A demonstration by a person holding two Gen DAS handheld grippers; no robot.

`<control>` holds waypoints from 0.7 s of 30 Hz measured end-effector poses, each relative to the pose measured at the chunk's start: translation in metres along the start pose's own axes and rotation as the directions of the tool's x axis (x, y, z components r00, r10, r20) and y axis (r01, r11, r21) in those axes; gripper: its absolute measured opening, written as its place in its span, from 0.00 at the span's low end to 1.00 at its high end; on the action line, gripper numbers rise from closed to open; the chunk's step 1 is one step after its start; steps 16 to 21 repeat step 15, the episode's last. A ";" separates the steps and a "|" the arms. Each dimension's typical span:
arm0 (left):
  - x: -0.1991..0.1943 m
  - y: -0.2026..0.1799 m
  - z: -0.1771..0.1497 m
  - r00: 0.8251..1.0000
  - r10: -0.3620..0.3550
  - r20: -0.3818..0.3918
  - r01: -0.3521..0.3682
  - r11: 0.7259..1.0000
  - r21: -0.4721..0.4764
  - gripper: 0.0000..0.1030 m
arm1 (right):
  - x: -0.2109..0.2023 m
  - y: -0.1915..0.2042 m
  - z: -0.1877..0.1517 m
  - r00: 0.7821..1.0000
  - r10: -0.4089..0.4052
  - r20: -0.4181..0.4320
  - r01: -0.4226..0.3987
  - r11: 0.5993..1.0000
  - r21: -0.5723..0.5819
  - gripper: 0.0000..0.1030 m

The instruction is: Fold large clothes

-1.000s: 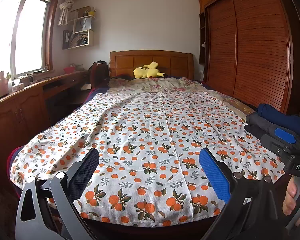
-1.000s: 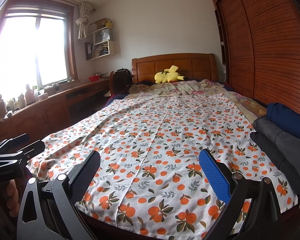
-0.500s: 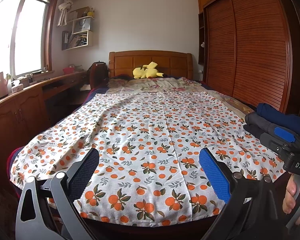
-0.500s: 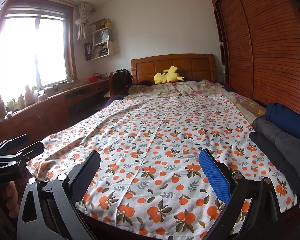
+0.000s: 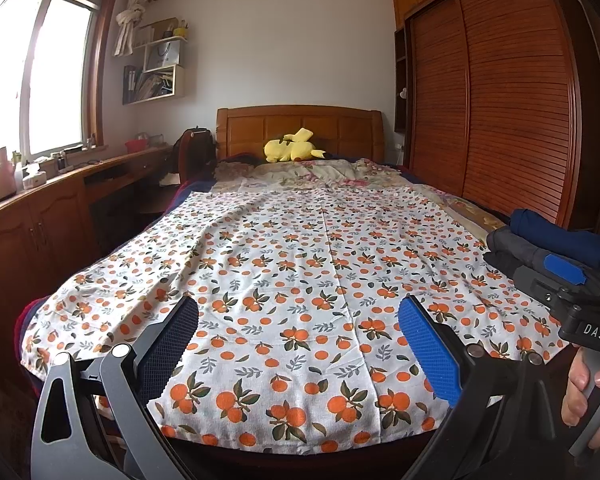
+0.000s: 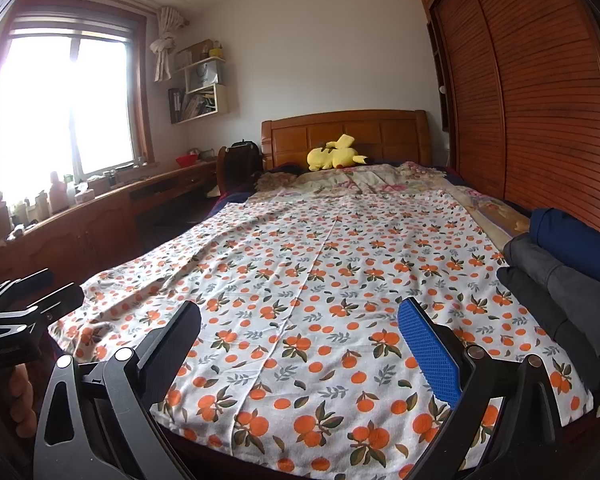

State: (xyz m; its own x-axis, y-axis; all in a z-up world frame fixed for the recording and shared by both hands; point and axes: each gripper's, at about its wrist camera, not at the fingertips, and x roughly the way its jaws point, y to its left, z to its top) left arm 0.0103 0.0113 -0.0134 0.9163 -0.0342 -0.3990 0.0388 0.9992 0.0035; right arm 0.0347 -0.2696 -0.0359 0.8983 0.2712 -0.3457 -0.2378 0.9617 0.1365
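A large white cloth printed with oranges (image 5: 300,280) lies spread flat over the bed, its near hem hanging at the foot; it also shows in the right wrist view (image 6: 320,288). My left gripper (image 5: 298,336) is open and empty, held above the near hem. My right gripper (image 6: 300,340) is open and empty, also above the near hem, further right. The right gripper's body shows at the right edge of the left wrist view (image 5: 572,288). The left gripper's body shows at the left edge of the right wrist view (image 6: 24,308).
Folded dark clothes (image 6: 560,272) are stacked on the bed's right side. A yellow plush toy (image 5: 292,150) lies by the wooden headboard (image 5: 300,128). A wooden wardrobe (image 5: 500,100) stands to the right, a long desk with bottles (image 5: 40,200) to the left.
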 end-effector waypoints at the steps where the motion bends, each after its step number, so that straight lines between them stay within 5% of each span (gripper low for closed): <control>1: 0.000 0.000 0.000 1.000 0.000 0.001 0.000 1.000 0.000 0.98 | 0.000 0.000 0.000 1.000 0.000 -0.001 0.000 1.000 0.000 0.93; 21: -0.001 0.000 0.001 1.000 -0.003 -0.003 0.003 1.000 -0.001 0.98 | 0.000 -0.001 0.002 1.000 -0.001 0.003 0.001 1.000 0.001 0.93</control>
